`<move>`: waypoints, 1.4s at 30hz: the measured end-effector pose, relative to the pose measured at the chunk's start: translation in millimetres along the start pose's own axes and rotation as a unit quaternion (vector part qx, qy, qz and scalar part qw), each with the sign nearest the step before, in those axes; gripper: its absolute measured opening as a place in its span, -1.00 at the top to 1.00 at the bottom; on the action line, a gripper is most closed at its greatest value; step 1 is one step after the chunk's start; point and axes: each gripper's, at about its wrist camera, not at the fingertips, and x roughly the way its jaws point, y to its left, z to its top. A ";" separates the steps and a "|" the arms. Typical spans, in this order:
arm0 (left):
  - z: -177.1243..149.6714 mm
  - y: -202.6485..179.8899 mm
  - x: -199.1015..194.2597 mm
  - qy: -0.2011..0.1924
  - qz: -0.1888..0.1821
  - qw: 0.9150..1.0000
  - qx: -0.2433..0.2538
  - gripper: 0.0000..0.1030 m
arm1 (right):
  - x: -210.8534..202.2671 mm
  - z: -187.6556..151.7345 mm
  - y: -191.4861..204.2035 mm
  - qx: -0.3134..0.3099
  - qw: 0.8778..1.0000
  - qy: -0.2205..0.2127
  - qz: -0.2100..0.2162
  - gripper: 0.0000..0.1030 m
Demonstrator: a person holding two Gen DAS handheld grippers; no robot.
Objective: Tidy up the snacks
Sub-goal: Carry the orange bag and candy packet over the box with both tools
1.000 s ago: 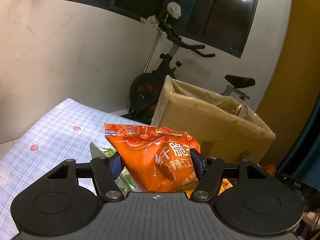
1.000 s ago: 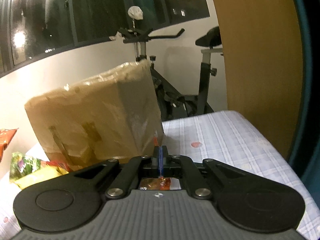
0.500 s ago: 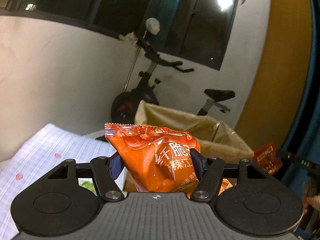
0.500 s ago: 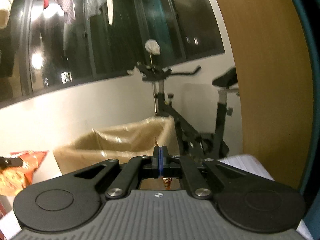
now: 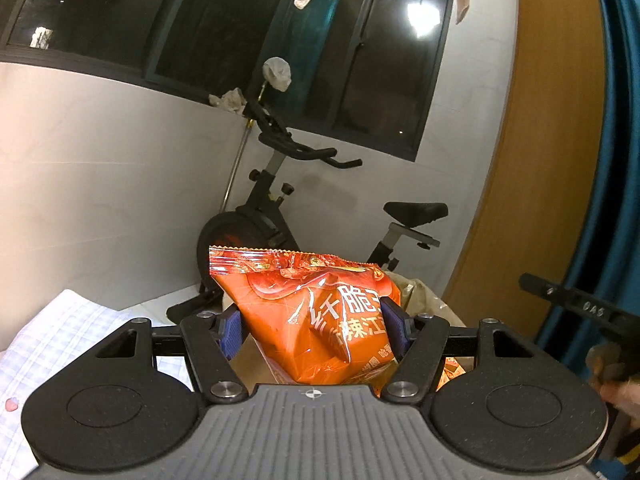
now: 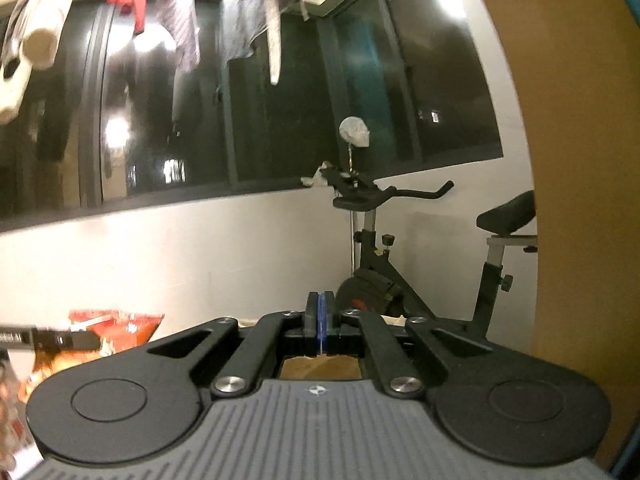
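Note:
My left gripper (image 5: 314,326) is shut on an orange snack bag (image 5: 312,312) with Chinese lettering, held up in the air above the cardboard box (image 5: 420,292), whose rim shows just behind the bag. My right gripper (image 6: 320,330) has its jaws pressed together; a small packet it held earlier is hidden now. Through the right gripper's frame I see a patch of the brown box (image 6: 320,368) below. The orange bag (image 6: 104,328) and the left gripper also show at the left of the right wrist view.
A black exercise bike (image 5: 280,208) stands behind the box against the white wall. A checked tablecloth (image 5: 52,336) covers the table at the lower left. A wooden panel (image 5: 540,160) and a blue curtain (image 5: 616,160) stand at the right.
Both grippers have risen and tilted up. The box has dropped low in both views, and the left gripper has carried the orange bag over it. The right gripper's small packet is out of sight.

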 end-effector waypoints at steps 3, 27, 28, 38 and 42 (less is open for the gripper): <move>-4.0 -3.3 -2.3 0.000 -0.002 1.000 0.008 -0.34 | 1.0 -19.9 -2.0 -0.007 0.999 0.031 -0.007 0.99; -3.6 3.3 3.4 0.025 0.019 0.999 -0.001 -0.34 | 47.3 -196.9 -60.5 0.008 0.945 0.304 -0.123 0.13; -3.9 3.0 3.0 0.026 0.019 0.999 -0.001 -0.34 | 48.7 -200.3 -62.8 0.010 0.942 0.313 -0.118 0.13; -0.4 -0.3 1.1 0.021 0.011 1.000 0.006 -0.34 | 20.5 -170.9 -62.9 0.027 0.961 0.254 -0.107 0.63; 3.8 0.2 5.1 0.016 0.004 1.000 0.004 -0.34 | -8.2 -113.8 -52.1 0.031 0.983 0.163 -0.079 0.63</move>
